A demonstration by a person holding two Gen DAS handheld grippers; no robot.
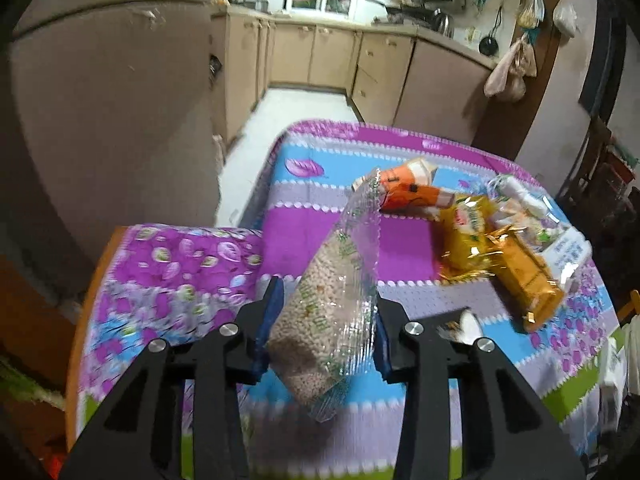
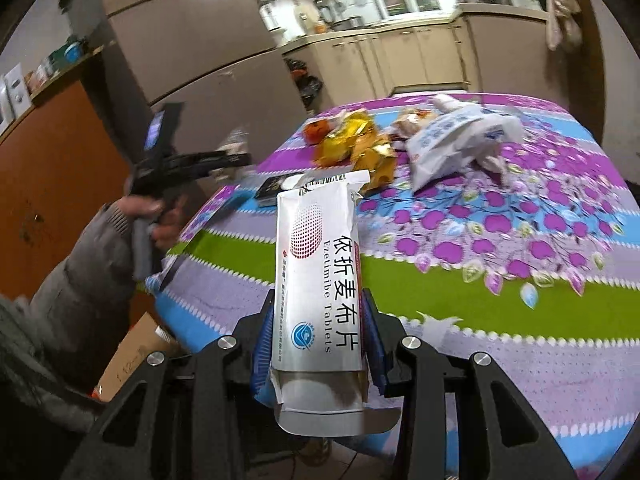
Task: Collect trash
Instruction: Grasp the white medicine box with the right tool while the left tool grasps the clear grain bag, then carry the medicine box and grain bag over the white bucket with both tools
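My left gripper [image 1: 324,330] is shut on a clear plastic bag of puffed grains [image 1: 332,276], which stands tilted between the blue pads above the table. My right gripper [image 2: 319,344] is shut on a white tablet box [image 2: 316,260] with its near flap open, held over the table's near edge. On the far side of the table lie an orange carton [image 1: 404,194], yellow snack wrappers [image 1: 468,236] and a white plastic bag [image 2: 452,140]. In the right wrist view a person's hand [image 2: 160,216] holds the left gripper's handle at the left, blurred.
The table wears a flowered cloth of purple, blue and green [image 2: 480,300]. A small dark packet [image 2: 272,190] lies near the table's left edge. A cardboard box [image 2: 132,352] stands on the floor below. A fridge [image 1: 112,120] and kitchen cabinets [image 1: 320,56] are behind.
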